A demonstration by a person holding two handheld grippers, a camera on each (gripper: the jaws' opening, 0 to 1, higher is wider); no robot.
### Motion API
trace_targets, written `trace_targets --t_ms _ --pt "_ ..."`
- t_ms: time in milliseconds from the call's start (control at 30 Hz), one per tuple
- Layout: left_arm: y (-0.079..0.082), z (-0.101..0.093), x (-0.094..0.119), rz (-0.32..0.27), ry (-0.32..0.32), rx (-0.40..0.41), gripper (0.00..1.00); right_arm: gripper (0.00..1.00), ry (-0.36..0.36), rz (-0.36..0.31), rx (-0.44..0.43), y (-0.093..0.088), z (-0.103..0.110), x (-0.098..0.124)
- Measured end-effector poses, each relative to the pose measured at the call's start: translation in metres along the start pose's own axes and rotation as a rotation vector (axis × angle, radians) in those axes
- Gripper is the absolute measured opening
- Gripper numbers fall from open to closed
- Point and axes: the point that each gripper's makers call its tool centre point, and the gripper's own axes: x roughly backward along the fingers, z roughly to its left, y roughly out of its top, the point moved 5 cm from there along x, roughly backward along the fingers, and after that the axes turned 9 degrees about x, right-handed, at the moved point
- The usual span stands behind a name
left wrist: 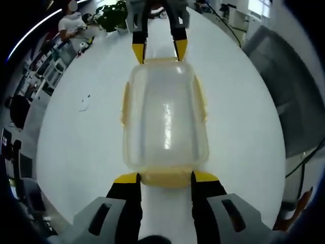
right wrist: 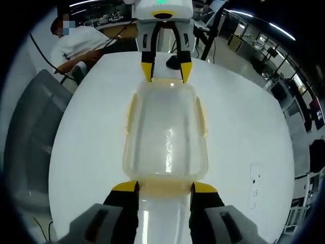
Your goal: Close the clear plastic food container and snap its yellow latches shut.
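Observation:
The clear plastic container (left wrist: 165,119) lies lengthwise on the white table with its lid on. Yellow side latches (left wrist: 123,104) run along both long edges; whether they are snapped down I cannot tell. My left gripper (left wrist: 166,178) stands open at the near end, its yellow-tipped fingers either side of the yellow end latch (left wrist: 165,180). My right gripper (left wrist: 159,51) faces it at the far end. In the right gripper view the container (right wrist: 165,134) is seen from the other end. There my right gripper (right wrist: 165,187) is open around its end latch (right wrist: 165,189), with the left gripper (right wrist: 166,71) opposite.
The round white table (left wrist: 86,152) has free surface on both sides of the container. A small white item (right wrist: 254,185) lies on it. Grey chairs (left wrist: 289,91) (right wrist: 30,132) stand at the table's edge. A person (right wrist: 76,46) sits beyond the far edge, near a plant (left wrist: 114,15).

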Motion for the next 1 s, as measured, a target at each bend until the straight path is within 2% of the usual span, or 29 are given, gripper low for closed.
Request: trace_targets --t_ms 633,1000 --pt "0.014 -0.004 0.004 0.006 0.010 -0.004 0.35 0.36 -0.014 0.006 -0.001 -0.005 0.005 0.017" --pt "0.032 -0.008 -0.004 -0.011 0.003 -0.002 0.35 0.36 -0.010 0.019 -0.002 -0.022 0.009 0.024"
